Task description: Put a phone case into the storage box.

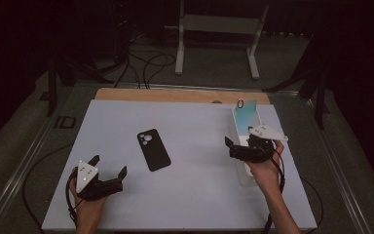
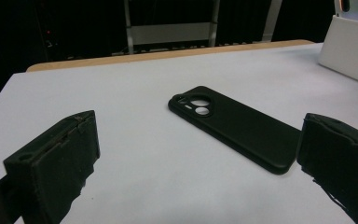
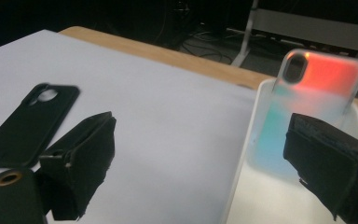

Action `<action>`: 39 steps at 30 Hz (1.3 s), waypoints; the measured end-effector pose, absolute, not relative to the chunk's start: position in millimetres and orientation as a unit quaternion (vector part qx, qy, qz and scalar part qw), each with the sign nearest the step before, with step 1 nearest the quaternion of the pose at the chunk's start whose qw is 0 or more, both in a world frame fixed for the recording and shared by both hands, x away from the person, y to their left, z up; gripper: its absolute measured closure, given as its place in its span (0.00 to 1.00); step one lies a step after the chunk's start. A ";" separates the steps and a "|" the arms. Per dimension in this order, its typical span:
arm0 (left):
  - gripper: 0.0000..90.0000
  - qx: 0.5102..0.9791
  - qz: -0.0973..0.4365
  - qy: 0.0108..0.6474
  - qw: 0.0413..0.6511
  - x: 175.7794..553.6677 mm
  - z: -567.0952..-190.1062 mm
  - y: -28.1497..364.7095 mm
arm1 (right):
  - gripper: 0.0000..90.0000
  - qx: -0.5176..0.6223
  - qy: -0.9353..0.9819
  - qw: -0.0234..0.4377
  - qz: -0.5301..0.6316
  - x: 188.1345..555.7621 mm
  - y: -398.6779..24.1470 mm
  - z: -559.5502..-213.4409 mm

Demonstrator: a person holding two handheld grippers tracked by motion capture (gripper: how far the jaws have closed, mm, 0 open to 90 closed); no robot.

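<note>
A black phone case (image 1: 153, 150) lies flat, camera cutout up, in the middle of the white table top (image 1: 195, 195). My left gripper (image 1: 109, 165) rests near the front left, open and empty; in the left gripper view the black case (image 2: 235, 126) lies just beyond its spread jaws (image 2: 196, 137). A translucent teal and red phone case (image 1: 246, 116) stands leaning in a narrow white tray (image 1: 246, 178) at the right. My right gripper (image 1: 238, 144) hovers open over the tray's left rim, with the translucent case (image 3: 307, 98) just ahead of its jaws (image 3: 205, 149).
A wooden table edge (image 1: 175, 94) runs along the back of the white top. Behind it stand a white metal frame (image 1: 219, 29) and loose cables (image 1: 141, 63) on the floor. The tray (image 2: 349, 51) is at the far right of the left gripper view.
</note>
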State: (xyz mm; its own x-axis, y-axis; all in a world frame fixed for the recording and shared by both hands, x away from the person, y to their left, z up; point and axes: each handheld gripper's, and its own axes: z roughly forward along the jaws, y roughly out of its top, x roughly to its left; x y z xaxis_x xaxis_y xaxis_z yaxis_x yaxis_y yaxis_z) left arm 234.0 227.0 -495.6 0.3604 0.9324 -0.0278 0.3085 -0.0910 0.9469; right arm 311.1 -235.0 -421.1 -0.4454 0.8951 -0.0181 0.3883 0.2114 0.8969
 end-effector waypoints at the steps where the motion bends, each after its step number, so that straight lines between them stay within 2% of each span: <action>1: 0.00 0.666 0.321 0.466 0.486 233.7 -495.3 227.2 | 0.10 0.442 0.724 0.282 0.448 307.1 -235.9 -423.5; 19: 0.00 0.671 0.325 0.456 0.486 232.8 -492.3 226.3 | 0.10 0.443 0.687 0.296 0.494 253.6 -252.3 -466.5; 39: 0.00 0.708 0.274 0.419 0.497 257.4 -463.1 206.8 | 0.13 0.443 0.674 0.308 0.504 248.3 -255.3 -473.0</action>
